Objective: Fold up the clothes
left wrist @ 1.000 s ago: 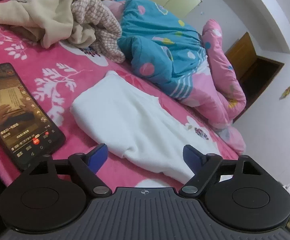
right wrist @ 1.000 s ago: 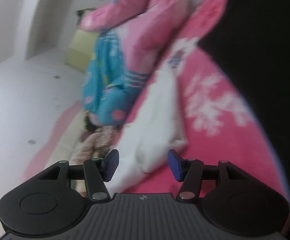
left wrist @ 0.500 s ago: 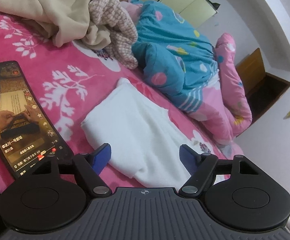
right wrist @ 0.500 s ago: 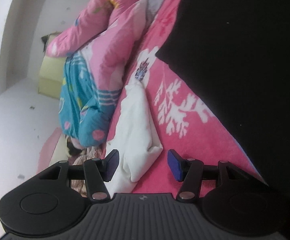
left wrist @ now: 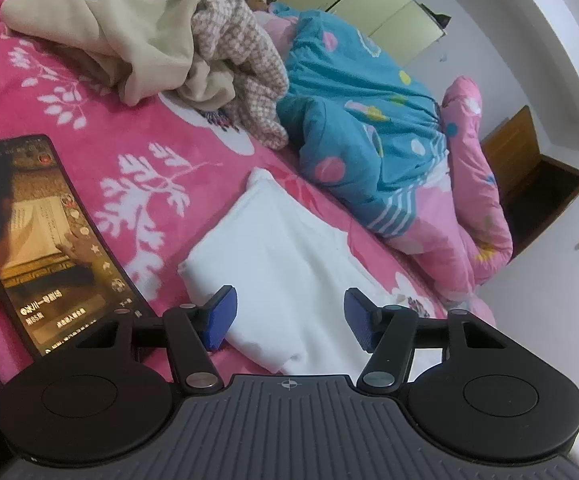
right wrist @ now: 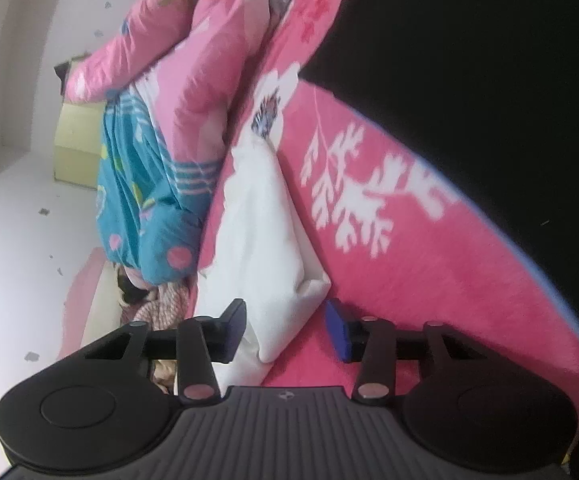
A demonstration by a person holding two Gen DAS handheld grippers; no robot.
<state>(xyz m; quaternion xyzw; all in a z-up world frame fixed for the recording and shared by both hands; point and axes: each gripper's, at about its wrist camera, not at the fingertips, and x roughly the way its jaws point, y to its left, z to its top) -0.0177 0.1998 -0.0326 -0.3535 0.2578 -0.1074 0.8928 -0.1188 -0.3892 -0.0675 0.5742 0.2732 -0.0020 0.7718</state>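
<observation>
A folded white garment lies on the pink flowered blanket. My left gripper hovers low over its near end. The jaws are closing with the cloth's edge between the blue pads, and no pinch shows. In the right wrist view, which is rolled on its side, the same white garment points a corner into my right gripper. Those jaws are closing too, with the corner lying between them and a gap left at the blue pad.
A lit phone lies on the blanket left of the garment. A heap of beige and checked clothes sits behind it. A person lies under a blue quilt and a pink quilt. A black mass fills the right wrist view's upper right.
Both pairs of jaws have narrowed. The left gripper has rolled a little. The right one has rolled and closed in on the garment's corner.
</observation>
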